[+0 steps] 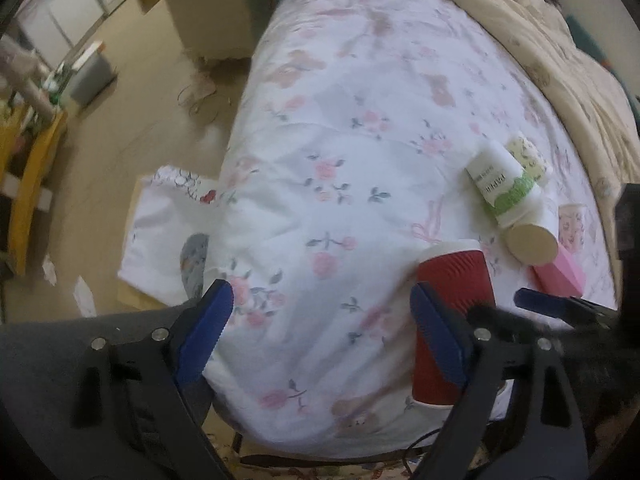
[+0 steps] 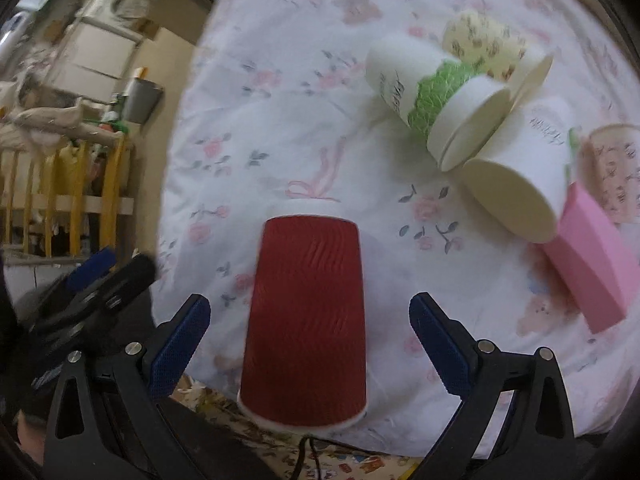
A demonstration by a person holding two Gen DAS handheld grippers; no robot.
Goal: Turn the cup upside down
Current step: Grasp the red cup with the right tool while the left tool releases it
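Note:
A red ribbed paper cup (image 2: 306, 316) stands on the floral bed cover with its wide white rim down, near the bed's front edge. My right gripper (image 2: 310, 338) is open, its blue pads on either side of the cup without touching it. In the left wrist view the red cup (image 1: 454, 320) sits just behind the right blue fingertip (image 1: 434, 328). My left gripper (image 1: 322, 324) is open and empty over the cover, left of the cup. The right gripper's blue finger (image 1: 536, 300) shows beyond the cup.
Several paper cups lie in a pile at the right: a white-and-green one (image 2: 428, 92), a white one (image 2: 520, 184), a cream one (image 2: 484, 44). A pink block (image 2: 596, 264) lies beside them. A beige blanket (image 1: 540, 40) covers the bed's far right. The floor (image 1: 132, 128) drops off left.

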